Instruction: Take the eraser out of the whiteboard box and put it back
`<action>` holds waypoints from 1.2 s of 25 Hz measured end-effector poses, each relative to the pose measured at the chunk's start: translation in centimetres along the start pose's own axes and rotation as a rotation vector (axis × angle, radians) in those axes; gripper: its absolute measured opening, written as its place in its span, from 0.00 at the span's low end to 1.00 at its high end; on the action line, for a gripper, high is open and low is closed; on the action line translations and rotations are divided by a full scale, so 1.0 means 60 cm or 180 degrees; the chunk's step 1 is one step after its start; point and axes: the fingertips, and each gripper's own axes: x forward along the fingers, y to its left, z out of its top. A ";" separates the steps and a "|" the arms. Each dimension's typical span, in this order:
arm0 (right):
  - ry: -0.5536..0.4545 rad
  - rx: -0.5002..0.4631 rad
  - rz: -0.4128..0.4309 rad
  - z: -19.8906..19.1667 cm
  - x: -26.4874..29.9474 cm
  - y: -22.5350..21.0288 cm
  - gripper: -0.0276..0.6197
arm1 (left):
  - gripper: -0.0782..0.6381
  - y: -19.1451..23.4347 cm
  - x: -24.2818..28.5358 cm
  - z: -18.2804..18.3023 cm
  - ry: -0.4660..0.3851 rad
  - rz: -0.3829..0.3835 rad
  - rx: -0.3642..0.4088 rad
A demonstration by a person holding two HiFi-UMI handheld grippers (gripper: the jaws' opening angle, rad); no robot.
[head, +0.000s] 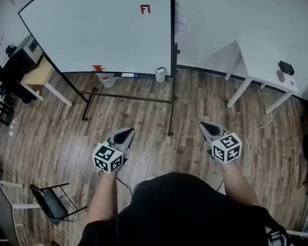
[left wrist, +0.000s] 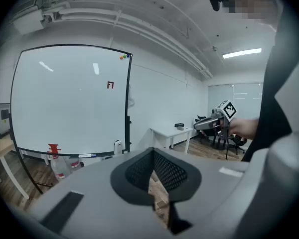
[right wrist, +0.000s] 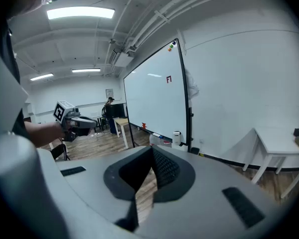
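Your left tool (head: 128, 132) and right tool (head: 203, 125) hang with jaws together, empty, well apart from the whiteboard (head: 92, 24), whose white box (head: 160, 74) presumably hides the eraser: likely light, felt-soft beneath, best pinched across its stiffer long sides.

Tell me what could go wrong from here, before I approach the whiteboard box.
1. The left gripper and right gripper are both shut and empty. Reaching in like that could knock the whiteboard box over instead of getting inside it.
2. The stand's low crossbar and feet lie between the person and the whiteboard, so they are a likely trip point.
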 end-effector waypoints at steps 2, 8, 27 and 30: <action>-0.0020 -0.0014 0.0008 0.008 -0.004 -0.011 0.03 | 0.13 -0.006 0.006 0.001 -0.0005 0.0008 -0.0016; 0.0004 -0.0004 0.0110 -0.001 0.001 -0.024 0.03 | 0.12 -0.023 0.039 0.013 -0.0015 -0.0012 -0.0014; 0.0005 0.0073 0.0139 0.001 0.036 -0.064 0.03 | 0.12 -0.003 0.063 0.016 -0.0041 0.0100 -0.0142; 0.0011 0.0074 0.0092 0.009 0.045 -0.078 0.03 | 0.12 0.009 0.077 0.021 -0.0043 0.0066 -0.0131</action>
